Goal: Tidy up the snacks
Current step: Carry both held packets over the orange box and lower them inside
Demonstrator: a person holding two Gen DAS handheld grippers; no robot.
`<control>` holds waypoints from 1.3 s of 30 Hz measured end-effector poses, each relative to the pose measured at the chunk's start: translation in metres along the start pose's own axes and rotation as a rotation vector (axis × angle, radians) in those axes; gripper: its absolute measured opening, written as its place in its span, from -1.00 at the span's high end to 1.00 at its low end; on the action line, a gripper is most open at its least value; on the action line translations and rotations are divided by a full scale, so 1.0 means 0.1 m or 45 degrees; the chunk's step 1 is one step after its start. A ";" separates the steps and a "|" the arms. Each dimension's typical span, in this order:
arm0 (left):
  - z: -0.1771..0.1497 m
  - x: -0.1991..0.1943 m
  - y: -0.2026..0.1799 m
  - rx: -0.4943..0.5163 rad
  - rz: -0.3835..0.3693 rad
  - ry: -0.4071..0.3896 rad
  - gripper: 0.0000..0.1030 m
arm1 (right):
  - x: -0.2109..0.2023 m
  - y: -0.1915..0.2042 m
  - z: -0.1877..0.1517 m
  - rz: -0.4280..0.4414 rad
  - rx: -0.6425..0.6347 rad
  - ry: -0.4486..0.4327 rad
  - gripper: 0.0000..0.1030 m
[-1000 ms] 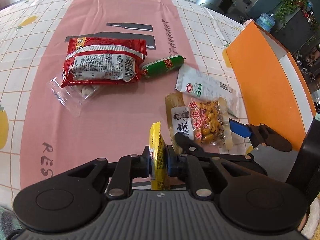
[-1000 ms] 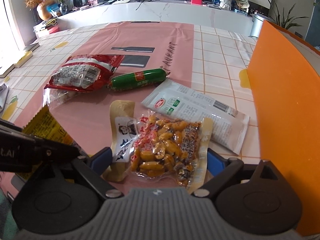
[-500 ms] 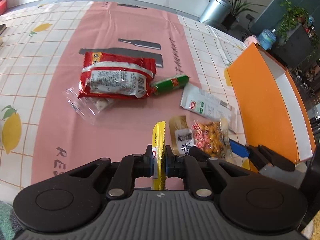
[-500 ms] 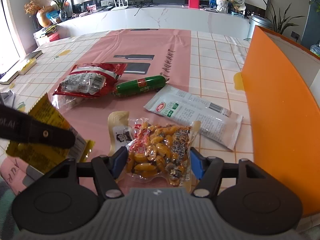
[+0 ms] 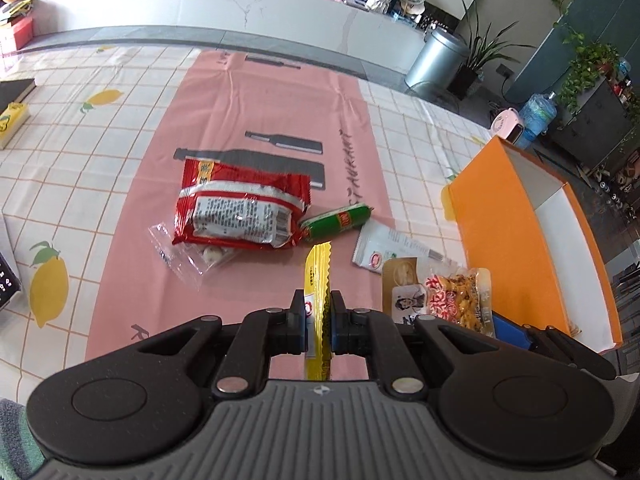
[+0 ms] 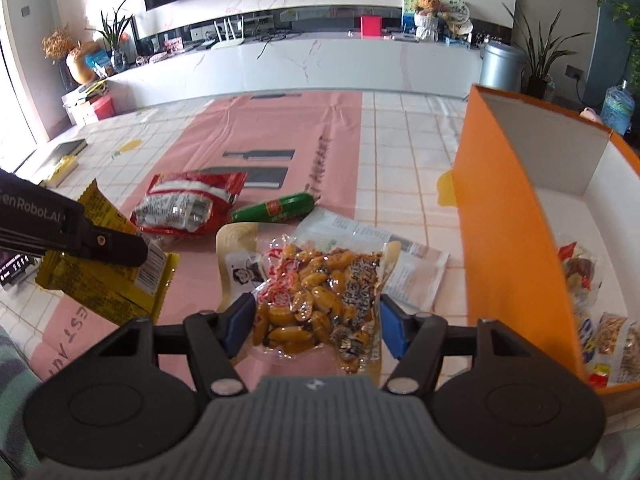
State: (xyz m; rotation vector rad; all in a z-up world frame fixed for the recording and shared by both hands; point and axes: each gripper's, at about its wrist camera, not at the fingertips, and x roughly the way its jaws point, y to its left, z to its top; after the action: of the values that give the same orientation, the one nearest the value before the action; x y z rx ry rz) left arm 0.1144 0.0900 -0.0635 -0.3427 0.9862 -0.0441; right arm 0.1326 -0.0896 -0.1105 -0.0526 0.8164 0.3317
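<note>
1. Yellow snack packet (image 5: 318, 280): held edge-on, clear of the table.
2. Clear peanut pouch (image 6: 320, 300): lifted, flat.
3. Red bag (image 5: 240, 212), green sausage (image 5: 338, 222), white sachet (image 5: 394, 250): lying on the cloth.
4. Orange box (image 6: 508, 240): open, snacks inside.

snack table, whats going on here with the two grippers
A person is sorting snacks into an orange box with a gripper in each hand. The left gripper is shut on a yellow packet, held on edge. The right gripper has closed on a clear bag of peanuts. A red bag, a green sausage and a white packet lie on the table. The box already holds a few snacks.
</note>
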 end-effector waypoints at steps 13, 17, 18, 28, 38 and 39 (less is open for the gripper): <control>0.20 -0.40 -0.55 0.132 -0.060 -0.148 0.79 | -0.68 -0.38 0.43 -0.037 0.021 -0.153 -0.22; 0.29 -0.50 -0.85 0.205 -0.115 -0.187 0.79 | -0.89 -0.60 0.59 -0.065 0.033 -0.164 -0.22; 0.31 -0.51 -0.92 0.220 -0.137 -0.189 0.79 | -0.93 -0.67 0.64 -0.070 0.042 -0.162 -0.22; 0.51 -0.28 -1.63 0.366 -0.362 -0.111 0.79 | -1.25 -1.45 0.85 -0.108 0.096 -0.076 -0.22; 0.48 0.27 -2.31 0.629 -0.405 0.013 0.79 | -1.00 -2.10 0.75 -0.182 -0.002 0.122 -0.22; 0.46 0.33 -2.36 0.660 -0.397 0.026 0.79 | -0.95 -2.14 0.74 -0.181 -0.017 0.145 -0.22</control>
State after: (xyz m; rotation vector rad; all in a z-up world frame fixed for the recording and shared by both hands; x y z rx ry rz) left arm 0.1984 -0.1271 0.0048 -0.0145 0.8976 -0.5768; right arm 0.1902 -0.3049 -0.0081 -0.1424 0.9178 0.2012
